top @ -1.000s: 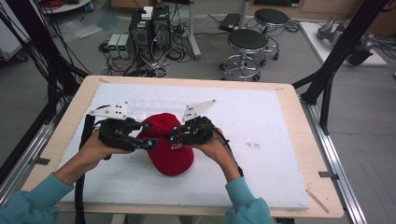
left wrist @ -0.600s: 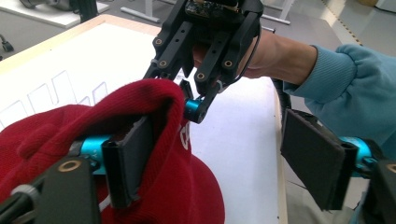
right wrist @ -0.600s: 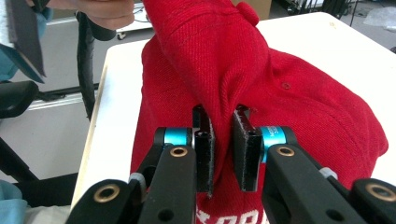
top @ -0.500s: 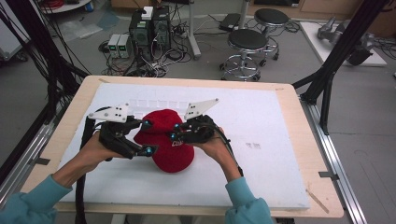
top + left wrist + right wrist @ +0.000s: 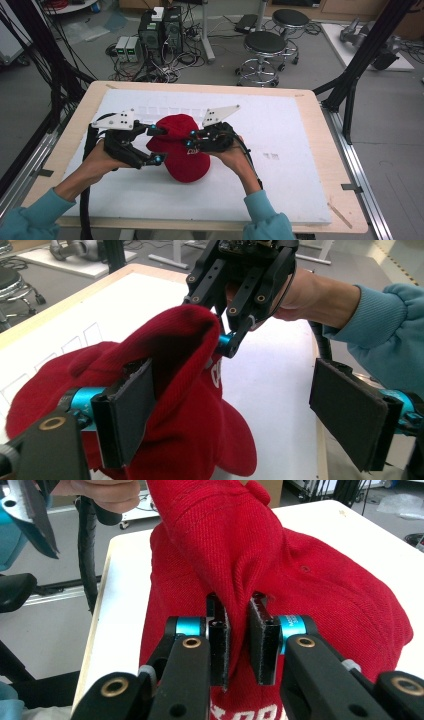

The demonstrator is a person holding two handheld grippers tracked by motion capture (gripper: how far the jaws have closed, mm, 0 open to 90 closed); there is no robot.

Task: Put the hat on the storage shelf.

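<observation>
Nearest the person, two teal sleeves come in from the bottom of the high view, each hand carrying a gripper over the white mat (image 5: 280, 190) that covers the wooden table (image 5: 325, 125). The left gripper (image 5: 152, 145) has just been opening its jaws, and they now stand wide apart: in the left gripper view one pad lies against the cap's red cloth while the other hangs clear over the mat, so nothing is pinched between them. The right gripper (image 5: 190, 138) is closed tight on a fold of the red cap (image 5: 182, 150); in the right gripper view its two black pads squeeze a raised ridge of the knit fabric (image 5: 235, 570) between them, and white lettering shows just below. The red cap sits near the middle of the mat, between the two grippers, its brim (image 5: 192, 167) pointing toward the person and its crown pulled up into a peak where the right gripper holds it. Whether anything lies inside the cap cannot be told, since its opening faces down. Beyond the table, on the grey floor, stand two round black stools (image 5: 267, 47) and a cluster of computer boxes (image 5: 160, 30) with tangled cables.
</observation>
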